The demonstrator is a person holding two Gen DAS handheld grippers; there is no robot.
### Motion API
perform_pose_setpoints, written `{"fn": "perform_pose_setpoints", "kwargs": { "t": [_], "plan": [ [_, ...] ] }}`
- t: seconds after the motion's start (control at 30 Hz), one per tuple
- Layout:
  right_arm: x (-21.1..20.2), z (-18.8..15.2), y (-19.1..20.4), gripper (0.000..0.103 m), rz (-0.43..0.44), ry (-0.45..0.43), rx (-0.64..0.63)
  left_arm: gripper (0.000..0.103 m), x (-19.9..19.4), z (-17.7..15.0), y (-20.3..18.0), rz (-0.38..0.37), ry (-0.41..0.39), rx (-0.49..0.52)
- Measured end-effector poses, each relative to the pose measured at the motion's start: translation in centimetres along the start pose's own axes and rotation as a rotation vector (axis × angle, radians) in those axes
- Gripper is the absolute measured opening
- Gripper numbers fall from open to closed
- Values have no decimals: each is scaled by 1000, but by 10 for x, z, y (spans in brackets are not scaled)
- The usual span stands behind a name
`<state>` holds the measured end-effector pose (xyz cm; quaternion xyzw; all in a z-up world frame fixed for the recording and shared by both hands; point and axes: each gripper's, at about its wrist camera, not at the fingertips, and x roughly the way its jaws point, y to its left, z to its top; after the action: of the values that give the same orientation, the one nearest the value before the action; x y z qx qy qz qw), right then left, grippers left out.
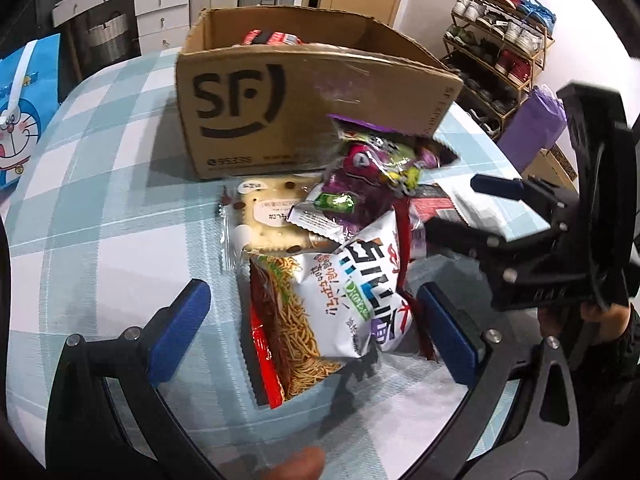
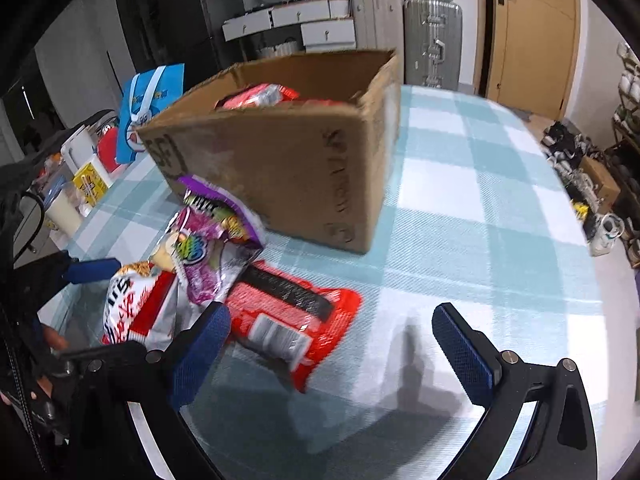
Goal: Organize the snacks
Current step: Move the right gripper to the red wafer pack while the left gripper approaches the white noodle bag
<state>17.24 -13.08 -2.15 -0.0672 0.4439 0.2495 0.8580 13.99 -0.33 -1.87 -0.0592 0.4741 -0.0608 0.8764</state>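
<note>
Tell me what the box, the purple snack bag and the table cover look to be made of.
Box: brown corrugated cardboard, matte, with printed black markings and raw cut edges. Purple snack bag: thin glossy plastic film, crinkled and reflecting light. Table cover: probably woven cloth or textured vinyl; a fine weave pattern shows in the blue-white check.

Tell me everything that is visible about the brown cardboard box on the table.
The cardboard box is plain brown corrugated board with a large black "SF" logo and a curved line printed on one side, and smaller black print on an adjacent side. Its top is open and it stands upright on the checked tablecloth. A red snack packet shows inside, near the rim. A purple snack bag stands in front of it; contact is unclear. Neither gripper touches it.
</note>
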Motion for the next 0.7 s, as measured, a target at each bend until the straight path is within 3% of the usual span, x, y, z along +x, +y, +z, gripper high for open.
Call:
{"fn": "perform_pose_setpoints", "kwargs": {
  "t": [0.37, 0.7],
  "plan": [
    [18, -4, 16, 102, -23, 24, -13, 103, 1, 6, 6, 9, 4, -3],
    [14, -5, -8, 102, -73, 42, 10, 103, 1, -3, 7, 5, 8, -2]
  ]
}}
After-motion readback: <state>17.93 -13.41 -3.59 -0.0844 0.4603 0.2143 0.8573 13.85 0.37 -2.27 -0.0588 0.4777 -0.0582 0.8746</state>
